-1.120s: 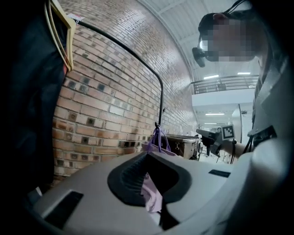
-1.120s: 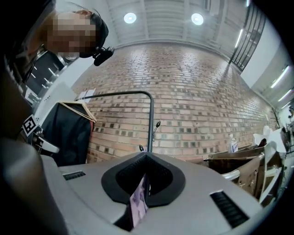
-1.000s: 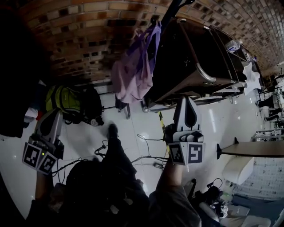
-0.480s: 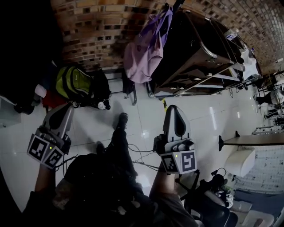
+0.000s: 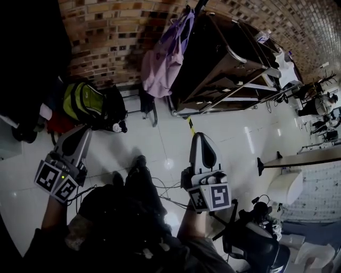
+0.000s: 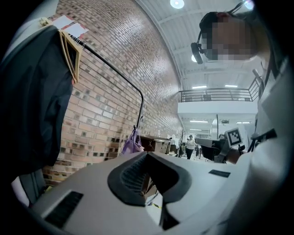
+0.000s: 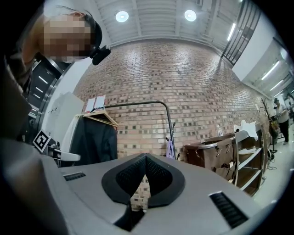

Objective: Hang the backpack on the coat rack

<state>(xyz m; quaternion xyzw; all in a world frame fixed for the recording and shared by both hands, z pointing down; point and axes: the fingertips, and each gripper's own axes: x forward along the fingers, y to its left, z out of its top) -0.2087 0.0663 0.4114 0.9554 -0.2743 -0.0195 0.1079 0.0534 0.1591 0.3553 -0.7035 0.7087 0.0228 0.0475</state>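
A lilac backpack [image 5: 162,58] hangs by its strap from the end of the black coat rack [image 5: 198,6] against the brick wall. Neither gripper touches it. My left gripper [image 5: 82,130] is held low at the left with its jaws shut and empty. The right gripper [image 5: 198,136] is in the middle, below the backpack and well apart from it, also shut and empty. The left gripper view shows the backpack [image 6: 132,145] small and far off beyond the left gripper [image 6: 147,153]. It is also small beside the rack's upright [image 7: 170,149] past the right gripper [image 7: 146,156].
A green and black backpack [image 5: 85,101] and a dark bag [image 5: 113,109] lie on the floor by the wall. A brown cart with shelves [image 5: 229,58] stands right of the rack. Cables [image 5: 162,186] run across the floor. A dark jacket [image 7: 96,140] hangs on the rack. A table [image 5: 301,159] is at right.
Both grippers have drawn back and down from the rack, the right one toward the left. The backpack stays hanging where it was.
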